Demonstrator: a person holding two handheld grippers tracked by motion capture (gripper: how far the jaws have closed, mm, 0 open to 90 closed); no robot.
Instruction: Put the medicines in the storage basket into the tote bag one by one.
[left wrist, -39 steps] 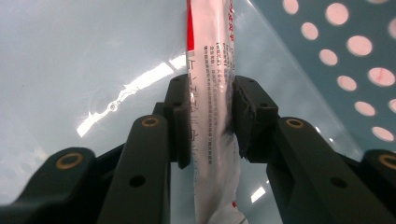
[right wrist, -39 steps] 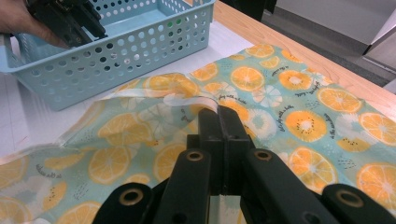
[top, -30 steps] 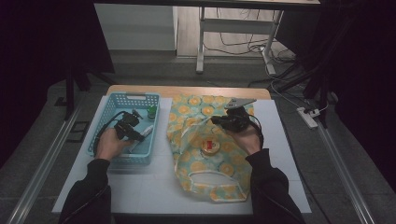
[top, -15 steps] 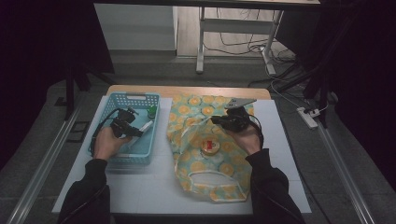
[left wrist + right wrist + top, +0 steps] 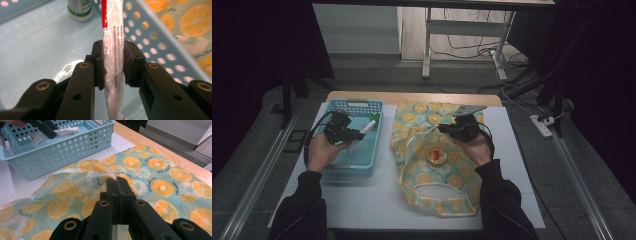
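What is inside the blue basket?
Inside the blue basket stands a small white bottle with a green label. The left gripper holds a white tube above the basket floor. The hand and gripper cover some of that floor.

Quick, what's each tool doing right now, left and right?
Left tool: closed on the white tube, over the blue basket.
Right tool: shut, pinching the edge of the orange-print bag.

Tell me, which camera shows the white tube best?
The left gripper view: the tube sits close up between the left gripper pads, its print readable. The high view shows it tiny above the basket; the right gripper view shows it far off.
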